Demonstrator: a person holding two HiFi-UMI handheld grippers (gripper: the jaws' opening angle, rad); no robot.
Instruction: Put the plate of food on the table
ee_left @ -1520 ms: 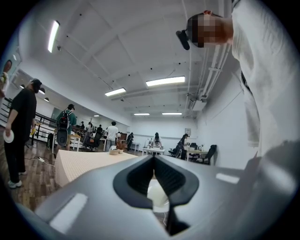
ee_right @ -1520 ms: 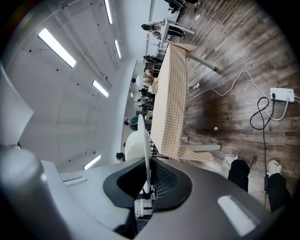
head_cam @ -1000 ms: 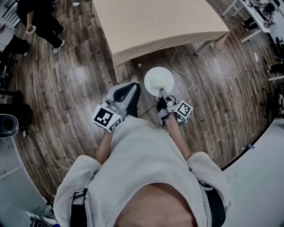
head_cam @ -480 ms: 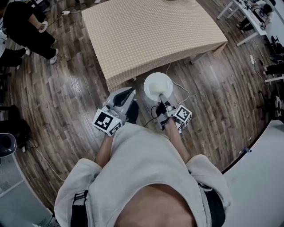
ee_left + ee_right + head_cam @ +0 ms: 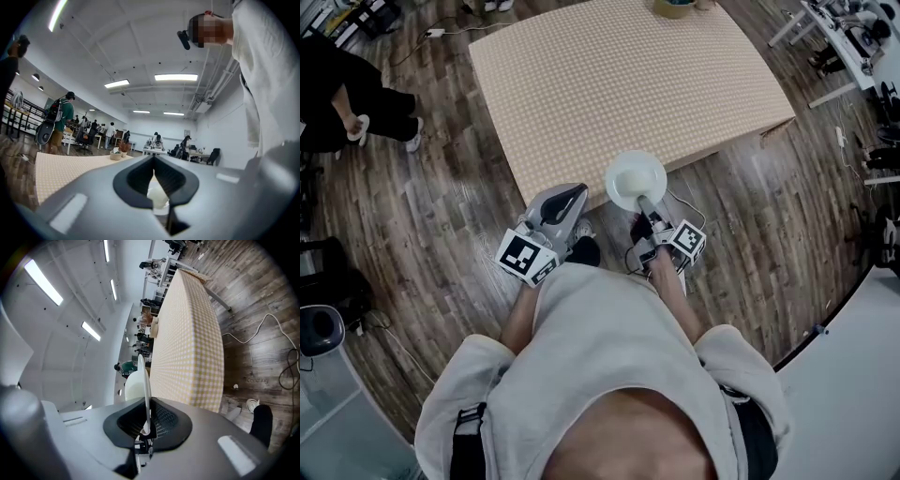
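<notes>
1. Plate [image 5: 636, 180]: stiff, probably light, breakable; it hangs at the table's [image 5: 619, 84] near edge.
2. My right gripper [image 5: 643, 202] clamps its near rim; with a one-sided hold, tilting risks a spill.
3. My left gripper [image 5: 562, 202] is closed, empty.

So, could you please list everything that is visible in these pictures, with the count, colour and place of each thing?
rectangular table with beige checked cloth: one, beige, ahead of the person
round white plate: one, white, by the table's near edge, held at its rim
small tan pot: one, tan, table's far edge
thin white cable: one, white, on the floor near the table
brown wooden plank floor: one, brown, all around
bystander in black clothes: one, black, far left
white desks: several, white, far right corner
left gripper: one, grey, left of the plate, shut, empty
right gripper: one, grey, shut on the plate's rim
</notes>
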